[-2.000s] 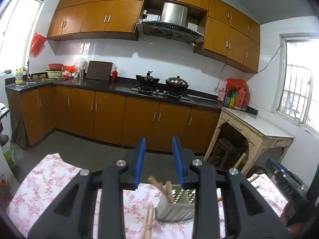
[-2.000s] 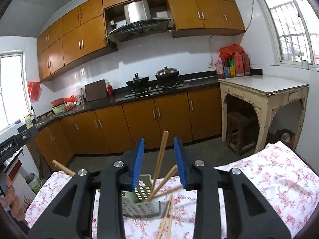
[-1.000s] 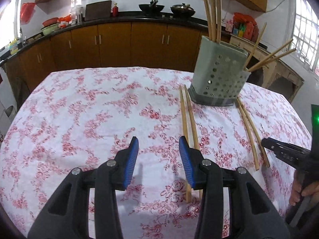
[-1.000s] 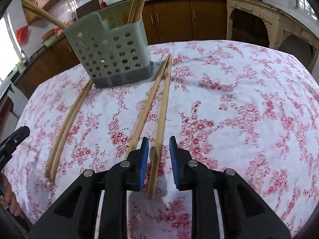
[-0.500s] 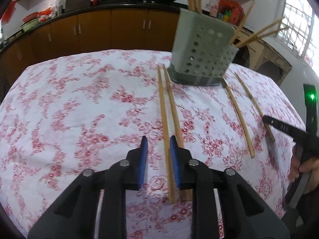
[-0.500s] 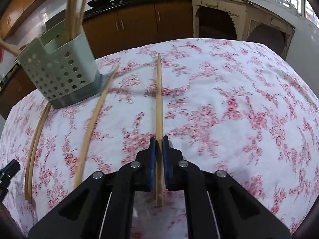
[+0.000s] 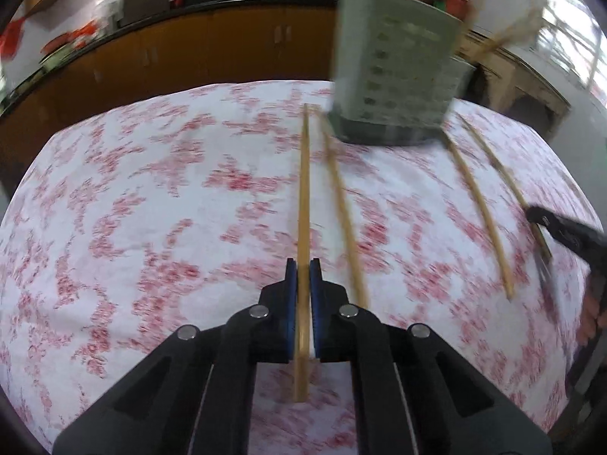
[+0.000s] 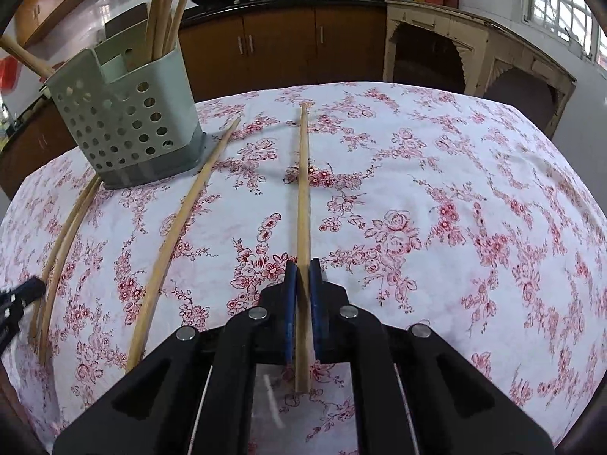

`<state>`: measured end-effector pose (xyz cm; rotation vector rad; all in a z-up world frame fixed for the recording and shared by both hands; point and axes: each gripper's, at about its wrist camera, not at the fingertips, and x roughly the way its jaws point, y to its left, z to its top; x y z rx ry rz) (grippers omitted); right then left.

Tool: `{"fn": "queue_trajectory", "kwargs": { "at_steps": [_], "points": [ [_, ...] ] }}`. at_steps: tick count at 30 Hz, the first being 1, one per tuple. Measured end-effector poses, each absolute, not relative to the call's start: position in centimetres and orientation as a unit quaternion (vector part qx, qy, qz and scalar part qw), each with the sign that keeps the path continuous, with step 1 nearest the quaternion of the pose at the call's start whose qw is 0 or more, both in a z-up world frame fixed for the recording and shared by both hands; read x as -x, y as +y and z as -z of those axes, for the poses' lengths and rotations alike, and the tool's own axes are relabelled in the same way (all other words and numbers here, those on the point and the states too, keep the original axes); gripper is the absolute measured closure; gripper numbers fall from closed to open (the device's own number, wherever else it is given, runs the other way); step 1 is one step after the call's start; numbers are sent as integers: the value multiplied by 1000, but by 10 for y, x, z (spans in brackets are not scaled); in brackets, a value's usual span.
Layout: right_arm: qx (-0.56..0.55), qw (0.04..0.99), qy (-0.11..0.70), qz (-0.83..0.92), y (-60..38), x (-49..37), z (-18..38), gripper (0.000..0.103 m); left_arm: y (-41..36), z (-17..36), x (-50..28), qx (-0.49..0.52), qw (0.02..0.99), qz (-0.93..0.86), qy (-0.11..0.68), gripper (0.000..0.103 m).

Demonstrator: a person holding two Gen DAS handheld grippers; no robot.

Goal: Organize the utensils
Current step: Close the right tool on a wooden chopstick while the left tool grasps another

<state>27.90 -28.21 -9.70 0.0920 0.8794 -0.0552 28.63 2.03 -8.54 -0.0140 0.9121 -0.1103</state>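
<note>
both grippers clamped on chopsticks, holder half filled

nearest in the right wrist view, the right gripper has its blue pads pressed together on one chopstick close to its near end, the rest running out over the floral tablecloth to the right of the utensil holder. the left gripper pinches another chopstick the same way; that view is blurred, so whether the stick is clear of the cloth i cannot tell.

further out, four loose sticks lie near the holder: one beside each held chopstick, e.g. the stray chopstick just right of the holder's base, and its twin on the left side. at the far end the holder carries several chopsticks upright.

judged from this, roughly half remains: two in hand, two on the cloth.
</note>
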Motion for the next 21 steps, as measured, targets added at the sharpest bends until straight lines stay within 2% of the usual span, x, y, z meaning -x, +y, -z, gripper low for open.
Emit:
{"fn": "queue_trajectory", "kwargs": {
  "at_steps": [5,21],
  "points": [
    [-48,905,421,21,-290,-282,98,95,49,83,-299,49,894,15,444,95],
    [-38,908,418,2,-287,-294,98,95,42,86,-307,9,903,21,429,93]
  ]
}}
